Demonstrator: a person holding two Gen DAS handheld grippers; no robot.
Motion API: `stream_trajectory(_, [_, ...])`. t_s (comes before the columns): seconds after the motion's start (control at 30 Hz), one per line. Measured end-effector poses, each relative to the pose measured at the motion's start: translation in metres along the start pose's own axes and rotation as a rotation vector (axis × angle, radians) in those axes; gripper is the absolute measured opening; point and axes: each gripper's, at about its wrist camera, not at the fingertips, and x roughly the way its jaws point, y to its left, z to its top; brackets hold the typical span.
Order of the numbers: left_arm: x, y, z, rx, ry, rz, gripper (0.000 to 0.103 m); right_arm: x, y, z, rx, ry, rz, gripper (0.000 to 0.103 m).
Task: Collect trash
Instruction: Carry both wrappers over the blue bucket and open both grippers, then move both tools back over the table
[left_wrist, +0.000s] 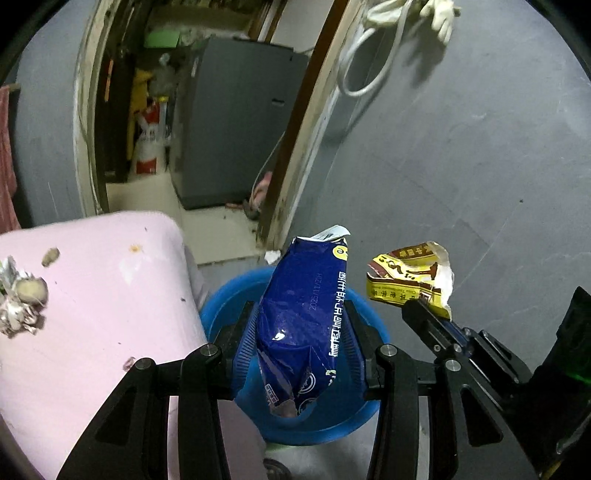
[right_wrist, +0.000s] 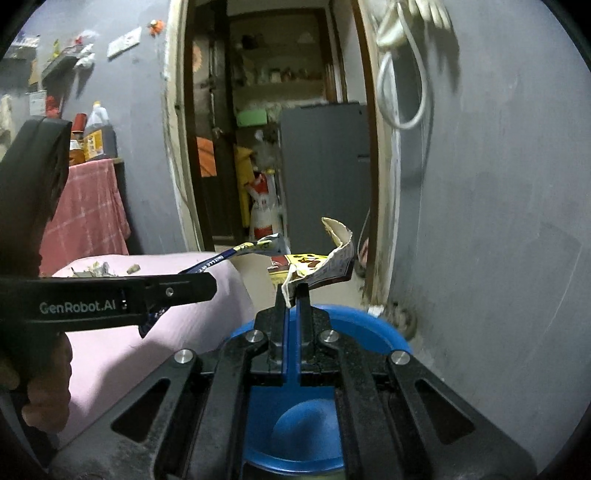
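Right up against the left wrist lens sits the left gripper (left_wrist: 301, 325), fingers clamped on a blue snack bag (left_wrist: 303, 325); the ribbed blue pads press into both sides of it, bag standing upright between them with its torn top poking up past the fingertips; directly under and behind those fingers is a round blue bin (left_wrist: 369, 410), so the bag hangs right above its opening.

Off to the right of the left fingers the right gripper (left_wrist: 424, 308) comes in at an angle; its fingers are pinched tight on a crumpled yellow-and-red wrapper (left_wrist: 410, 275), which sticks up and out beyond the tips; from the right wrist view the right gripper (right_wrist: 293, 291) has its two blue pads pressed together with just the wrapper's (right_wrist: 314, 264) edge caught between them, and the blue bin (right_wrist: 384, 332) lies below and ahead of the fingers.

Left of both sets of fingers there's a pink surface (left_wrist: 92, 314) touching or just beside the bin, hard to say which; some scraps (left_wrist: 22, 299) of peel and crumpled stuff are on it, well to the left of the left fingers; in the right wrist view the left gripper (right_wrist: 177, 290) shows side-on with a person's hand (right_wrist: 40, 387) around its handle; beyond the fingertips is a grey wall (left_wrist: 461, 166) and an open doorway (left_wrist: 207, 122).
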Motion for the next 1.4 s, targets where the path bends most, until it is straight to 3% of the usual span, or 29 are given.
stream_trajectory(0.37, [0.032, 0.012, -0.013, -0.038, 0.107, 0.026, 0.043, 0.026, -0.02, -0.004, 0.066, 0.093, 0.006, 0.004])
stream_trajectory(0.57, [0.024, 0.021, -0.013, -0.056, 0.097, 0.029, 0.044, 0.022, -0.021, -0.001, 0.074, 0.089, 0.006, 0.006])
stream_trajectory(0.67, [0.012, 0.026, -0.013, -0.066, 0.063, 0.031, 0.05, 0.014, -0.017, 0.004, 0.072, 0.066, 0.005, 0.01])
stream_trajectory(0.87, [-0.032, 0.041, -0.01, -0.089, -0.062, 0.043, 0.063, -0.011, 0.0, 0.023, 0.057, -0.014, 0.023, 0.034])
stream_trajectory(0.97, [-0.058, 0.051, -0.008, -0.102, -0.139, 0.062, 0.077, -0.028, 0.015, 0.036, 0.046, -0.072, 0.035, 0.048])
stream_trajectory(1.03, [-0.077, 0.059, -0.006, -0.105, -0.192, 0.088, 0.088, -0.037, 0.024, 0.042, 0.044, -0.103, 0.044, 0.064])
stream_trajectory(1.2, [-0.127, 0.079, -0.008, -0.087, -0.321, 0.176, 0.097, -0.058, 0.049, 0.054, 0.035, -0.175, 0.075, 0.086])
stream_trajectory(1.4, [-0.179, 0.098, -0.025, -0.056, -0.435, 0.256, 0.101, -0.073, 0.089, 0.065, 0.007, -0.239, 0.129, 0.102])
